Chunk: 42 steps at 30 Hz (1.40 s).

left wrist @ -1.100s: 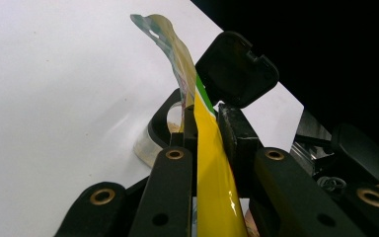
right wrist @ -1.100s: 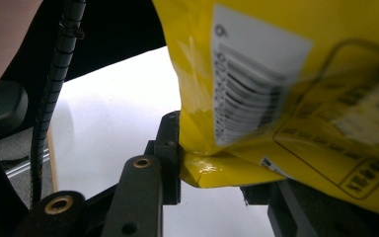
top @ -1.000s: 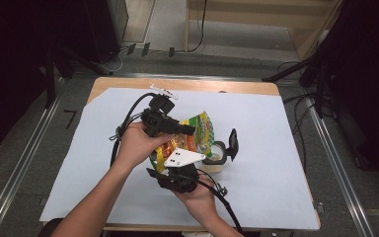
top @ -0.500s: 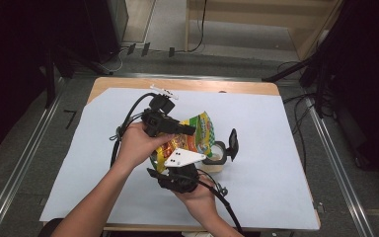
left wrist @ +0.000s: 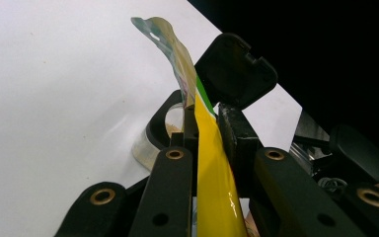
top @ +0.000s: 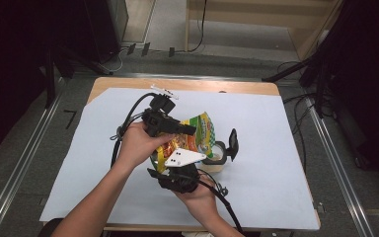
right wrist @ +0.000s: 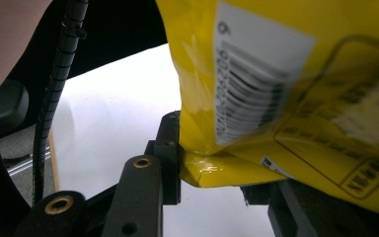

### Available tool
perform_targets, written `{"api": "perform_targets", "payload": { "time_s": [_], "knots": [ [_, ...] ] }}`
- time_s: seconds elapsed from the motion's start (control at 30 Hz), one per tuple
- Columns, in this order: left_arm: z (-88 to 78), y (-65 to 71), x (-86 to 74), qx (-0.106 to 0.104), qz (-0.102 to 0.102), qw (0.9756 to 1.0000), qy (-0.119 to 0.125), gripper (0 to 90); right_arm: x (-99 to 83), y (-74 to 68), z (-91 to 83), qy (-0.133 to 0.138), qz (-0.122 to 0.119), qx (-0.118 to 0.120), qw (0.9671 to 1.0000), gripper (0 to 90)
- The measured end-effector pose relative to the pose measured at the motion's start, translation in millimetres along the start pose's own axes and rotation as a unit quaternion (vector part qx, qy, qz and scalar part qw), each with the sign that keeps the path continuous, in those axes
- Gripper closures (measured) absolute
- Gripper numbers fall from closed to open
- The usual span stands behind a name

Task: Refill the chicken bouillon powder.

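Thing: a yellow, glossy plastic snack bag with green and red print [top: 193, 139], held up over the white paper-covered tabletop [top: 286, 163], between my two grippers and above a small round jar with an open black flip lid [top: 219, 151].
Handling: I judged it light, thin and crinkly, slick on its glossy face, and likely to buckle or slide if pinched mid-panel; the contents could crush.
Where to hold: the flat sealed edges and corners seemed the firmest places.
Left gripper [left wrist: 205, 116]: clenched nearly shut on the bag's thin edge, the film running straight up between its black jaws.
Right gripper [right wrist: 217, 163]: partly closed, grasping the folded bottom corner of the bag, near the white barcode label [right wrist: 256, 74].
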<state>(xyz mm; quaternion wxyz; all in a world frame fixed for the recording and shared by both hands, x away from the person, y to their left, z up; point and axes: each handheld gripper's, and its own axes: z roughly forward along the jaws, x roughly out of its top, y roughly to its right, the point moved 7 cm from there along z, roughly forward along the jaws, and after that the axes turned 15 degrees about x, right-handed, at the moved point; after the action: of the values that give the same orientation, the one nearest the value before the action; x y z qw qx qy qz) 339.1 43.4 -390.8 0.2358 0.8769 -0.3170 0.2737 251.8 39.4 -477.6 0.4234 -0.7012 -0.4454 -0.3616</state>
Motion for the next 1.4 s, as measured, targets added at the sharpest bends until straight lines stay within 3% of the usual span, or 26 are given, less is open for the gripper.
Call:
{"api": "perform_targets", "payload": {
  "time_s": [0.73,1.07,1.4],
  "knots": [
    [-0.2,-0.2,0.3,0.004,-0.002,1.0000,0.005,83.6,-0.1,0.5,1.0,-0.005,-0.003,-0.001,1.0000,67.5],
    [-0.8,3.0,0.7,0.013,0.007,0.9999,0.008,83.8,0.1,-0.6,2.0,0.000,0.001,0.001,1.0000,65.4],
    [-1.5,4.2,1.8,0.015,0.008,0.9998,0.012,83.5,1.2,-0.4,0.8,0.003,0.003,-0.002,1.0000,68.9]
  ]
}}
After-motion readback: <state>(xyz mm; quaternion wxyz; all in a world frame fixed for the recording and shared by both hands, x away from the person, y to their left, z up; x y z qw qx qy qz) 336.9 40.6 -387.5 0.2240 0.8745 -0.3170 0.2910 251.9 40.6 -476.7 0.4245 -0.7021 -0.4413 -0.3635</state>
